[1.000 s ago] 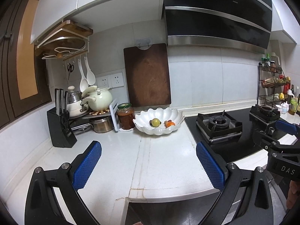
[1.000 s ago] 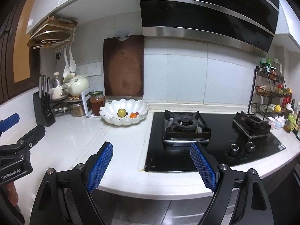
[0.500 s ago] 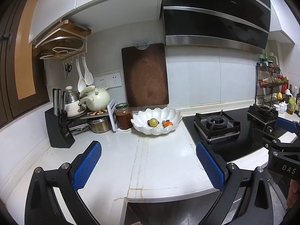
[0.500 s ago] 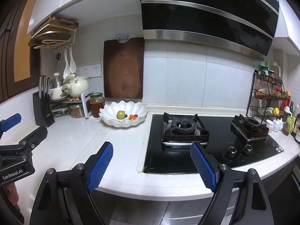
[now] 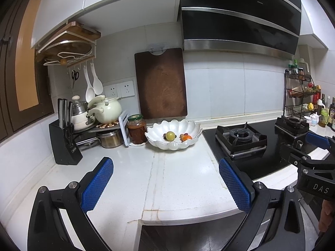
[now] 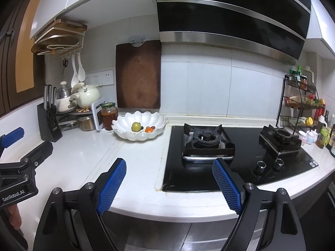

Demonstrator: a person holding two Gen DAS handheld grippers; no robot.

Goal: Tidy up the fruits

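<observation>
A white scalloped bowl (image 5: pixel 190 143) (image 6: pixel 125 135) sits at the back of the white counter. Inside it lie a yellow-green round fruit (image 5: pixel 170 136) (image 6: pixel 136 126), a small orange fruit (image 5: pixel 186 138) (image 6: pixel 149 129) and some small dark red fruits (image 6: pixel 153 127). My left gripper (image 5: pixel 166 179) hovers open over the counter's front edge, well short of the bowl, with nothing between its blue pads. My right gripper (image 6: pixel 168 182) is open too, empty, above the seam between counter and hob. Each gripper shows at the edge of the other's view.
A black gas hob (image 6: pixel 230 146) fills the counter's right half. Left of the bowl stand a jar of red preserve (image 5: pixel 137 128), a knife block (image 5: pixel 65 144) and stacked pots (image 5: pixel 104 108). A cutting board (image 5: pixel 161 83) leans on the wall. A spice rack (image 6: pixel 299 104) and bottles sit far right.
Both views have drawn back slightly from the counter, so the bowl looks a little smaller and farther. Both grippers stay open and empty.
</observation>
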